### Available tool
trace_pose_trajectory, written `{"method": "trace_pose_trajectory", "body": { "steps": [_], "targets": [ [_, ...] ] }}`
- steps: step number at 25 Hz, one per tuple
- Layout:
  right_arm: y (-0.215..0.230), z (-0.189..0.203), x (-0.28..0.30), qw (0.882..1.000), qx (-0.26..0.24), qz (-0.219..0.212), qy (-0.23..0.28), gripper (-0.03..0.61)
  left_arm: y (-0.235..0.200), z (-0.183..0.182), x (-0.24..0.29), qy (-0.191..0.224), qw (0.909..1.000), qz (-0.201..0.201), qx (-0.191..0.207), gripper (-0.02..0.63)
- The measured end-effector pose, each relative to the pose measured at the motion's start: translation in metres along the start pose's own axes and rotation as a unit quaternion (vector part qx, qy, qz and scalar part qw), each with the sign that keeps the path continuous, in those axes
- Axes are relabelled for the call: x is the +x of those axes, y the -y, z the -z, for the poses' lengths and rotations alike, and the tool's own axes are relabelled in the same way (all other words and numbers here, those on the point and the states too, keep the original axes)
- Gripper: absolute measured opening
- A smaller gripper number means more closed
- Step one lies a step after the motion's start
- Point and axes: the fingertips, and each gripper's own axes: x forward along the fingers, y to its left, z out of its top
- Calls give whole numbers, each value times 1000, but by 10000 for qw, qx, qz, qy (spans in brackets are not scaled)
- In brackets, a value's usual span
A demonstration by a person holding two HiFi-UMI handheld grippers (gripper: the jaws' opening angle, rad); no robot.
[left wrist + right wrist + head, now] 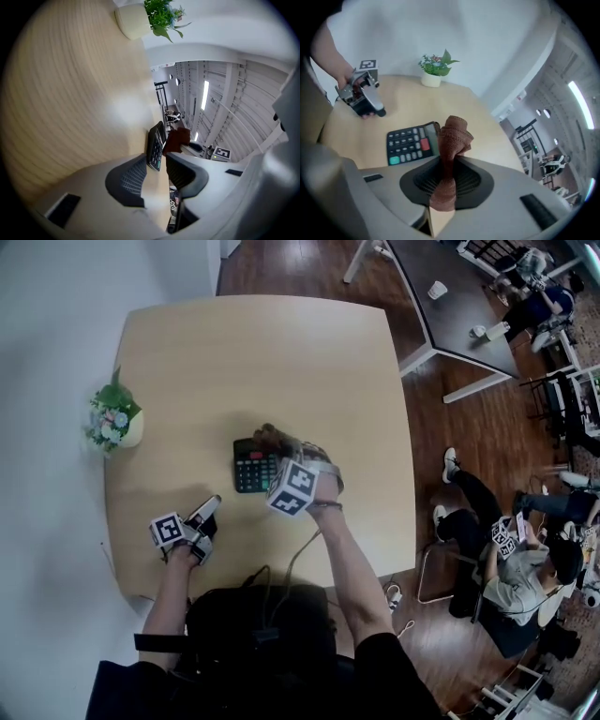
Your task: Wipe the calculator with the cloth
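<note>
Right claw [449, 169] is clamped on the brown cloth [454, 133], its bunched end over the display end of the calculator [408, 145], which lies on the worktop [262, 362]. Left claw [157, 164] has jaws slightly apart, empty, near the calculator

The cloth [452, 140] hides one end of the calculator [408, 145], whose key labels are unreadable.
</note>
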Motion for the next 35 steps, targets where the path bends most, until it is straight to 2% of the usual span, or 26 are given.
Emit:
{"method": "trace_pose_trajectory", "body": {
  "steps": [2, 3, 6, 8, 13, 15, 17, 19, 21, 24, 26, 27, 29, 32, 35],
  "targets": [
    [12, -7, 15, 9990, -357, 268, 33, 69, 0, 1, 0, 20, 10000, -3, -59, 129],
    [7, -8, 23, 9977, -625, 244, 4, 69, -1, 1, 0, 29, 10000, -26, -74, 129],
    [-30, -2, 41, 9891, -1457, -127, -171, 69, 1, 1, 0, 51, 10000, -28, -80, 129],
    [-55, 5, 40, 9831, -1784, -342, -236, 69, -1, 2, -1, 33, 9999, -103, -50, 129],
    [-111, 21, 20, 9728, -2141, -853, -222, 69, 0, 0, 0, 1, 10000, -18, -72, 123],
    [-135, 34, 9, 9670, -2177, -1294, -270, 69, 3, 1, 1, -4, 9999, 26, -124, 123],
    [-157, 47, -5, 9581, -2109, -1914, -300, 69, 3, 1, 2, -23, 9999, 41, -103, 123],
    [-160, 52, -15, 9544, -1913, -2276, -253, 69, 2, 1, 2, -47, 10000, 36, -67, 123],
    [-130, 44, -16, 9673, -1504, -2042, -95, 69, 2, 1, 2, -46, 10000, 42, -41, 123],
    [-51, 19, -2, 9924, -914, -803, 160, 69, 1, 0, 2, -38, 10000, 16, 42, 123],
    [-14, 4, 11, 9966, -768, -68, 283, 69, -1, 0, 1, -37, 10000, -38, 55, 121],
    [-6, -2, 18, 9962, -802, 111, 320, 69, -1, 1, 1, -29, 10000, -49, 42, 118],
    [-12, -6, 31, 9933, -1119, 94, 256, 69, -1, 2, 1, -4, 10000, -69, -13, 118],
    [-50, 1, 37, 9836, -1783, -267, 75, 69, 0, 3, 1, 3, 9999, -83, -118, 118],
    [-92, 11, 25, 9744, -2162, -613, 37, 69, -1, 1, 0, -10, 9999, -81, -122, 118]
  ]
}}
